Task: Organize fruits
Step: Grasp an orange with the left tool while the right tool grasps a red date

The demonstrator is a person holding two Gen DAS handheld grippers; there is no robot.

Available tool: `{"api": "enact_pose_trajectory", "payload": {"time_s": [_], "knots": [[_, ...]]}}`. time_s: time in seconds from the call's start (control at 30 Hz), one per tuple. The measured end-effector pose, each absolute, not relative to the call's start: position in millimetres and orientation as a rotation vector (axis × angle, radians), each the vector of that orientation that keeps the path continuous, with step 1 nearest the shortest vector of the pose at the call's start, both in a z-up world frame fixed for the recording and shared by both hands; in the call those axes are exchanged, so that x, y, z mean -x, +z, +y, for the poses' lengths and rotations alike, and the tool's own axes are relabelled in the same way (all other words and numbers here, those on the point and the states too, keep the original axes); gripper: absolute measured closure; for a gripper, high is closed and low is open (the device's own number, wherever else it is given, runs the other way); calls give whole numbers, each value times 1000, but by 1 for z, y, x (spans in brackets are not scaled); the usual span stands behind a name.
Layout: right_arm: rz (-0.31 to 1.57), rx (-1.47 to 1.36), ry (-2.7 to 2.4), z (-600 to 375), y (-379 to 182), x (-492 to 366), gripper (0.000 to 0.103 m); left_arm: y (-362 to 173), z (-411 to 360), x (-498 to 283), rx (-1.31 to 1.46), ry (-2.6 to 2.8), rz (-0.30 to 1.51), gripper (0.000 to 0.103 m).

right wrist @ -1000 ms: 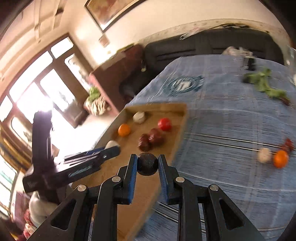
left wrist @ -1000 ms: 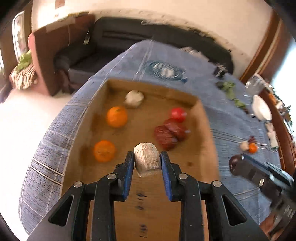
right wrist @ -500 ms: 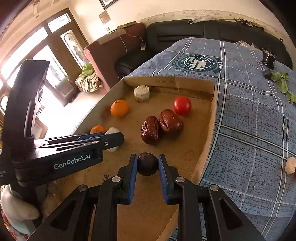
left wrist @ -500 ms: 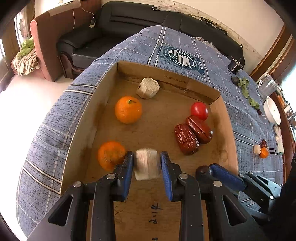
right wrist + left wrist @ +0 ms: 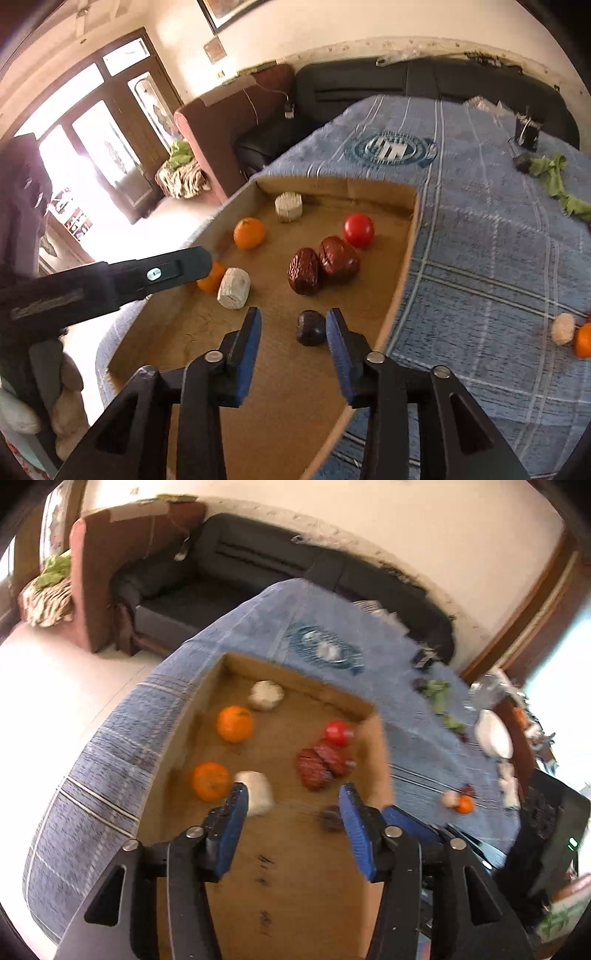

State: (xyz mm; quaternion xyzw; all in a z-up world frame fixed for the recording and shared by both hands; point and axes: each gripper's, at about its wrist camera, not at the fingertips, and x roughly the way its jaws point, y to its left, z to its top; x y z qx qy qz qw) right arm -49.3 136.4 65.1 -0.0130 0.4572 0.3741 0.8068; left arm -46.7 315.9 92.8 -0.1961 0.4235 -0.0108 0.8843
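A shallow cardboard box [image 5: 380, 753] [image 5: 404, 266] lies on the blue cloth. My left gripper [image 5: 291, 797] is open above it; a white cylinder piece [image 5: 256, 792] [image 5: 233, 288] lies on the box floor by its left finger, next to an orange [image 5: 210, 780]. My right gripper [image 5: 293, 325] is open; a dark round fruit [image 5: 310, 326] [image 5: 330, 818] lies on the box floor against its right finger. The box also holds a second orange [image 5: 249, 232], another white piece [image 5: 288, 206], a red tomato [image 5: 358, 229] and two red dates [image 5: 321, 264].
On the cloth to the right of the box lie a small white piece [image 5: 563, 328] and a small orange [image 5: 583, 339]. Green leaves [image 5: 557, 177] lie further back. A black sofa [image 5: 406, 85] and brown armchair [image 5: 229, 122] stand behind the table.
Both grippers have opened. The left one let the white piece down beside the orange; the right one let the dark fruit down on the box floor. The left gripper has pulled back and up.
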Motion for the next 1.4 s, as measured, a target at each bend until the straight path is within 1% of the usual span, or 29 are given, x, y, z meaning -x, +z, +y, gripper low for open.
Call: {"api": "enact_pose_trajectory", "payload": {"time_s": [0.07, 0.1, 0.17, 0.23, 0.3, 0.33, 0.53, 0.63, 0.7, 0.77, 1.0, 1.07, 1.33, 1.37, 1.4], "knots": [[960, 21, 796, 124, 73, 54, 57, 103, 301, 58, 397, -48, 859, 35], [949, 18, 788, 114, 76, 56, 57, 109, 290, 64, 385, -57, 843, 31], [934, 10, 768, 94, 81, 58, 56, 116, 273, 73, 345, -27, 821, 19], [925, -2, 743, 70, 86, 59, 56, 121, 255, 81, 300, -7, 805, 16], [918, -13, 706, 43, 89, 57, 51, 122, 236, 88, 287, -64, 799, 16], [910, -17, 684, 28, 90, 56, 51, 122, 231, 90, 292, -92, 802, 16], [877, -112, 506, -72, 98, 39, 51, 120, 191, 97, 284, -154, 794, 16], [876, -153, 409, -116, 96, 27, 51, 105, 169, 90, 271, -207, 855, 16], [887, -160, 370, -129, 90, 18, 51, 96, 154, 85, 249, -242, 880, 20], [899, -163, 349, -135, 83, 9, 51, 88, 142, 83, 235, -272, 897, 29], [930, -188, 301, -136, 58, -25, 51, 81, 127, 78, 172, -276, 872, 34], [938, -190, 291, -133, 52, -37, 51, 79, 125, 77, 159, -281, 862, 38], [987, -114, 232, -107, 27, -82, 51, 66, 110, 62, 154, -296, 908, 38], [996, -93, 223, -104, 23, -86, 52, 65, 108, 62, 151, -298, 911, 38], [1004, -74, 214, -103, 20, -89, 57, 64, 106, 62, 148, -300, 915, 38]]}}
